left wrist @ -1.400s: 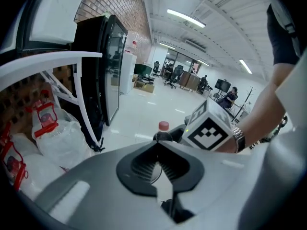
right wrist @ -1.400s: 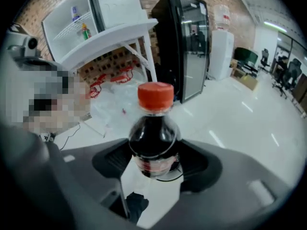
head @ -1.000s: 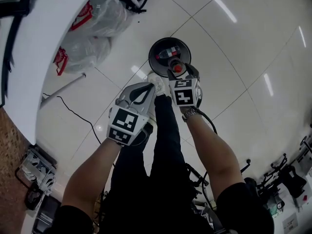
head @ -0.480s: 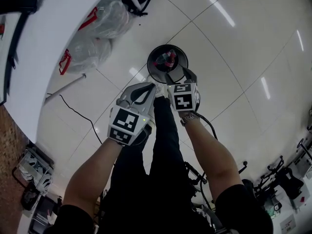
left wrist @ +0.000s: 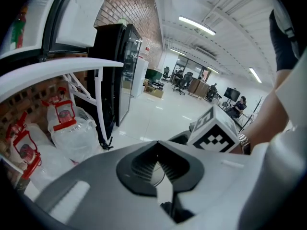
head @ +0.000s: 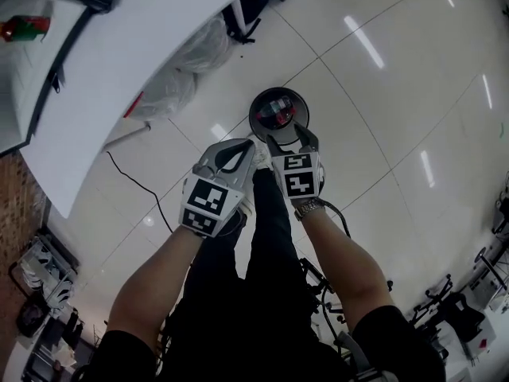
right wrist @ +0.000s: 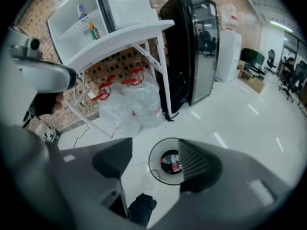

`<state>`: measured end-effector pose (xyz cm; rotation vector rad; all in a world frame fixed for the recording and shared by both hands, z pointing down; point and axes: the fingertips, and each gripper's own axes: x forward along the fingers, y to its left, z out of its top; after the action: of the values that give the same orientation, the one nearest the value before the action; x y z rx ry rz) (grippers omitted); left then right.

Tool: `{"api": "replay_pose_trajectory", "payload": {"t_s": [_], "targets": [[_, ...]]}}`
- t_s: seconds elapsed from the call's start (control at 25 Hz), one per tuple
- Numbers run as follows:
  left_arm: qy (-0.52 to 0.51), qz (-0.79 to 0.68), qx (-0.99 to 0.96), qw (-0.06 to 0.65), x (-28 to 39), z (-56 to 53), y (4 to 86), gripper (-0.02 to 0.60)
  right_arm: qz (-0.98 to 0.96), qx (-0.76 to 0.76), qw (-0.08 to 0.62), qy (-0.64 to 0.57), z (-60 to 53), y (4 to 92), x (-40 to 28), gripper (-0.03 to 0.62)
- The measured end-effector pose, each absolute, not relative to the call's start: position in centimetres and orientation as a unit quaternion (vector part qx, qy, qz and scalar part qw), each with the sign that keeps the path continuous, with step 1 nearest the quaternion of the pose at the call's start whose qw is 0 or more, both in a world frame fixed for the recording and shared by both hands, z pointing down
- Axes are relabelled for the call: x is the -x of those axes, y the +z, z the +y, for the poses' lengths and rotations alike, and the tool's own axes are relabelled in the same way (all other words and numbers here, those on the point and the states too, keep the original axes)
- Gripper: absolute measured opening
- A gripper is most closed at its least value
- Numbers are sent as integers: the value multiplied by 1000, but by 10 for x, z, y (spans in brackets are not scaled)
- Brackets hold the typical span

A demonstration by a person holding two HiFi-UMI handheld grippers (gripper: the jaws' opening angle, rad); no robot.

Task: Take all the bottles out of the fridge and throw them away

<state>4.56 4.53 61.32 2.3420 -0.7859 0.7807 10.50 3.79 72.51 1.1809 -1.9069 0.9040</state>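
Observation:
A round black trash bin [head: 256, 111] stands on the floor ahead of my feet, with discarded bottles [head: 277, 111] lying in it. My right gripper [head: 291, 138] hovers just above its near rim, open and holding nothing. The right gripper view shows that bin [right wrist: 153, 169] and the bottles [right wrist: 171, 163] between the spread jaws of my right gripper [right wrist: 156, 166]. My left gripper [head: 242, 146] hangs beside it, shut and empty; in its own view my left gripper [left wrist: 160, 169] has its pads together. The open white fridge [right wrist: 72, 13] still holds bottles [right wrist: 92, 31] on a shelf.
Tied clear plastic bags [head: 171, 86] lie under the white table [head: 143, 46] to the left. A tall black glass-door cooler [right wrist: 192, 47] stands behind them. A cable [head: 131, 180] runs over the glossy tile floor. My legs and a shoe [head: 254, 146] are just short of the bin.
One second ago my right gripper held a red-capped bottle over the bin; it has let go and the bottle lies inside. The left gripper stayed put.

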Motion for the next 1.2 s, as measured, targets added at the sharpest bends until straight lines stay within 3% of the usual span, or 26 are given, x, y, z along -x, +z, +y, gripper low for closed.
{"api": "replay_pose_trajectory", "payload": {"t_s": [0.72,1.2], "targets": [[237,-432,-837,239,36,35,490,3,-849,-366,306,226,-1,543,-12,290],[166,-582,-771,198,132,16,406,3,-913,-270,283,112,-38,444,77,290]]}}
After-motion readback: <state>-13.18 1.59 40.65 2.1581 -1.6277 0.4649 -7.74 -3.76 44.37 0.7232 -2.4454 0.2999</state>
